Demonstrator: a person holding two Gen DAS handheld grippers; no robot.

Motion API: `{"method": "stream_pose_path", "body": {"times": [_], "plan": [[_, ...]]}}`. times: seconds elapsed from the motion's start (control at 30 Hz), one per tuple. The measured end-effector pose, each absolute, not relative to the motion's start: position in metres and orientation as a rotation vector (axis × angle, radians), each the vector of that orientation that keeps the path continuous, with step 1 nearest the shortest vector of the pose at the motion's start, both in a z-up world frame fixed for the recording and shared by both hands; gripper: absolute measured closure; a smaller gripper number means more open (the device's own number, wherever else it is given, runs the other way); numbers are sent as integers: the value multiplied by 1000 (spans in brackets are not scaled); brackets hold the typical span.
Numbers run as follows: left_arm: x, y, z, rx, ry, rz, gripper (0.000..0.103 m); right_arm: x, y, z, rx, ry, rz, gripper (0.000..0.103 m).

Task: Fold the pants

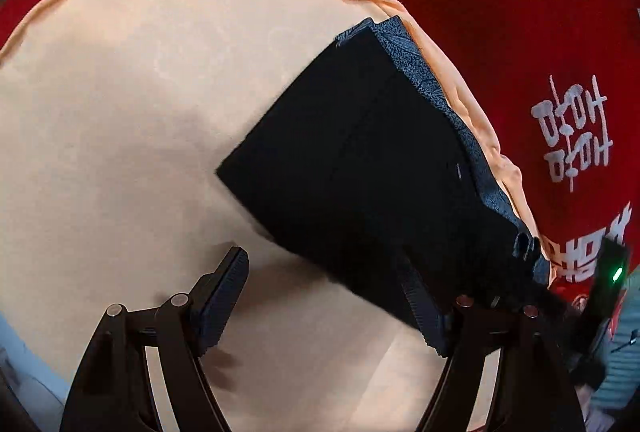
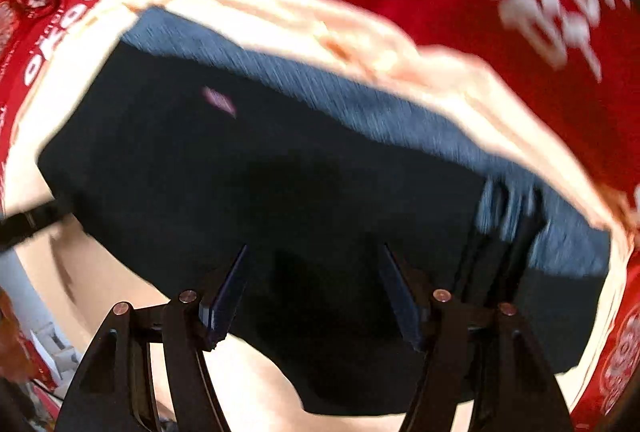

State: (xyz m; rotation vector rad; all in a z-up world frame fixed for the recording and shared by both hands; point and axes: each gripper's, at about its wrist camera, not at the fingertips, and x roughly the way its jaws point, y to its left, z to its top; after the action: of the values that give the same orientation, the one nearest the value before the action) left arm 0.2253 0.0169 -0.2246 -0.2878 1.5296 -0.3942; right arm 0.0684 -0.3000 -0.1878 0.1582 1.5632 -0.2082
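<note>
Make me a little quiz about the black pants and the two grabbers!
1. True or false: the black pants lie folded on a peach cloth.
2. What colour is the big cover with white writing under the peach cloth?
A green
B red
C blue
3. Fill in: the right gripper has its jaws ____ above the pants, like the left gripper.

Key:
1. True
2. B
3. open
</note>
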Motion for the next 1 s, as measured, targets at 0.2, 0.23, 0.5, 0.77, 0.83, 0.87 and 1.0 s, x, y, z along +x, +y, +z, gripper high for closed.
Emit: {"method": "stream_pose_path", "body": {"times": [0.2, 0.23, 0.5, 0.77, 0.83, 0.87, 1.0], "plan": [[230, 7, -229, -301, 1517, -391, 25, 50, -296, -193, 145, 1544, -171, 26], [231, 5, -229, -301, 1517, -391, 25, 50, -295, -194, 138, 1548, -167, 25], [232, 3, -230, -302, 1504, -391, 25, 47, -302, -192, 181, 1537, -165, 25], [236, 23, -235, -517, 1461, -393, 25, 47, -302, -194, 187, 1527, -168, 24], [236, 28, -232, -584, 1436, -418, 25, 48, -298, -194, 192, 1524, -167, 24], [235, 30, -229, -602, 1421, -433, 25, 48, -300, -194, 195, 1521, -167, 24], [235, 30, -235, -621, 1417, -443, 24, 46, -304, -192, 197, 1517, -165, 24]]}}
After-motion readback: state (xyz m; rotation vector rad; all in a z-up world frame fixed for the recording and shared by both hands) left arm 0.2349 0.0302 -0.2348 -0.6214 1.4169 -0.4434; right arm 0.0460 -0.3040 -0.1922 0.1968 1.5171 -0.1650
